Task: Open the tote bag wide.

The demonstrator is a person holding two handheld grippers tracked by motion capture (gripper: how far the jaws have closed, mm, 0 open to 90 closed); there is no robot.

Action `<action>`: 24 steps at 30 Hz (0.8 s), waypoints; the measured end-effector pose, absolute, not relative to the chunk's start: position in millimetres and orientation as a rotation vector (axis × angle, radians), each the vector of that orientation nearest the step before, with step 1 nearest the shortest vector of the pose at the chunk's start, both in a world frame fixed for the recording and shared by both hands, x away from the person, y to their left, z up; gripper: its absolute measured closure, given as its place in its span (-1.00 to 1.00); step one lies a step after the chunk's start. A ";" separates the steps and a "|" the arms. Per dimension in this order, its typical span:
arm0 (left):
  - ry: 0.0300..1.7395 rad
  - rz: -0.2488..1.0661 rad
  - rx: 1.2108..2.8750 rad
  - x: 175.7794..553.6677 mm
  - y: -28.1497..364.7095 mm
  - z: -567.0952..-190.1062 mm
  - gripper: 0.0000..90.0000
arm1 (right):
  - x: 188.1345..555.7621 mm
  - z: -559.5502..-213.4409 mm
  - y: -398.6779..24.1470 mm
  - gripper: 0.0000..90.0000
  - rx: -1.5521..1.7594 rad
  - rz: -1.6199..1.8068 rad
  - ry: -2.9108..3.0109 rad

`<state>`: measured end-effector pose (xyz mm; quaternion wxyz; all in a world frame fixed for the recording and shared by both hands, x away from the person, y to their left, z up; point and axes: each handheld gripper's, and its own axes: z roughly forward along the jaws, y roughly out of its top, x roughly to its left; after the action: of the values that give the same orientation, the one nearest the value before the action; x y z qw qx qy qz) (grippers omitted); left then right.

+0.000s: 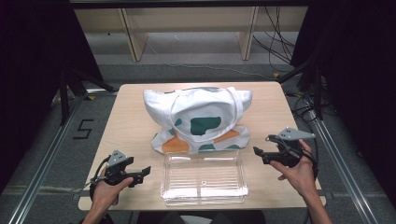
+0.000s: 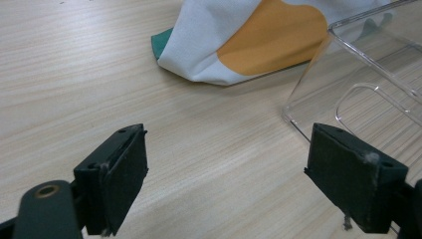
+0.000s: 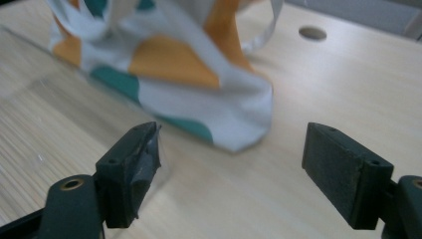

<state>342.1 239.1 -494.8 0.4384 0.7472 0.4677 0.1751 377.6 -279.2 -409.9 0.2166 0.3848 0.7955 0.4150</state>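
Note:
A white cloth tote bag (image 1: 198, 116) with green and orange patches lies in the middle of the wooden table (image 1: 130, 126), its handles on top. In front of it sits a clear plastic box (image 1: 203, 177). My left gripper (image 1: 145, 171) is open near the table's front left, pointing at the box; its own view has the bag's corner (image 2: 239, 45) and the box's corner (image 2: 348, 74) ahead. My right gripper (image 1: 261, 147) is open at the front right, aimed at the bag's near corner (image 3: 199, 94). Nothing is between either pair of jaws.
A round hole (image 3: 312, 33) is in the tabletop beyond the bag in the right gripper view. Black curtains hang on both sides, and a wooden frame (image 1: 135, 37) stands behind the table. Cables (image 1: 280, 46) lie on the floor at the back right.

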 end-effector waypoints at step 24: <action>1.175 0.430 1.853 342.7 238.4 -495.4 -0.65 | 438.6 -297.0 -223.5 -0.24 0.921 1.193 2.225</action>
<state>342.7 238.4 -495.4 0.4377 0.7452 0.4724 0.1730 438.6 -223.5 -297.0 0.2252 0.3340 0.8066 0.4326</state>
